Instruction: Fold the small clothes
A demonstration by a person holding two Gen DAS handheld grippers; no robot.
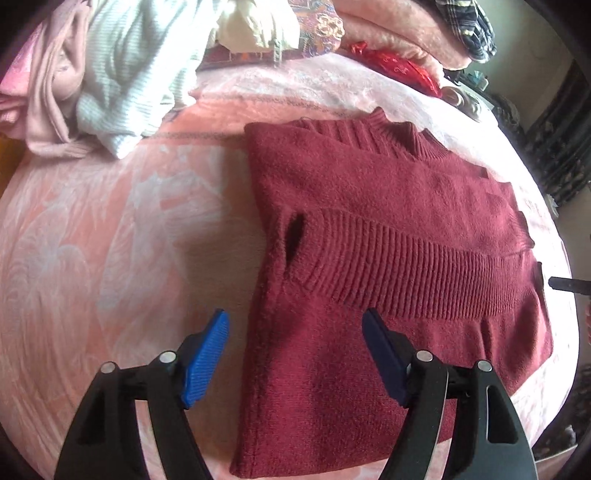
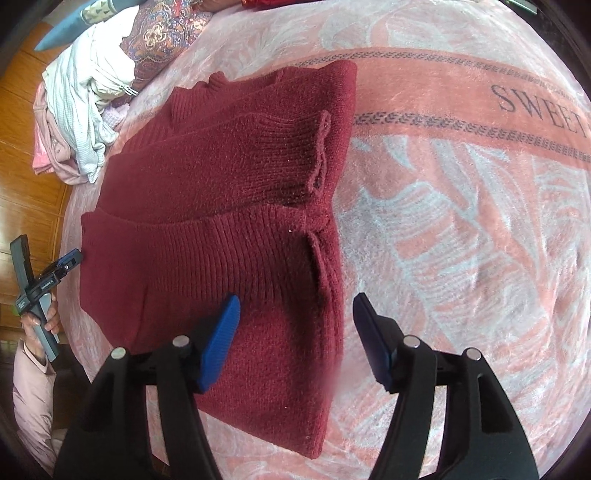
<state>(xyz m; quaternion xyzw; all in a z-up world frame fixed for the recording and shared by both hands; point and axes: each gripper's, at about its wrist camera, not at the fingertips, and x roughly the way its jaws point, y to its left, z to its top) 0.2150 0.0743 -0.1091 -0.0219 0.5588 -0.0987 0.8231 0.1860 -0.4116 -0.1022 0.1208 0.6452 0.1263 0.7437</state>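
A dark red knitted sweater (image 1: 388,229) lies folded on a pink flowered blanket (image 1: 110,240), its sleeves laid across the body and its ribbed collar at the far side. My left gripper (image 1: 295,317) hovers open over the sweater's near left edge, with one blue pad over the blanket and the other over the knit; neither presses on it. In the right wrist view the sweater (image 2: 221,221) fills the middle. There my right gripper (image 2: 297,301) is open astride its right edge and grips nothing. My left gripper (image 2: 46,253) shows at the sweater's far left corner, held by a hand (image 2: 46,319).
A heap of pale pink and white clothes (image 1: 96,81) sits at the blanket's back left. Patterned cushions (image 1: 317,26), a red packet (image 1: 399,66) and a pink fleece (image 1: 399,26) line the back. Wooden flooring (image 2: 26,177) shows beyond the bed's left side.
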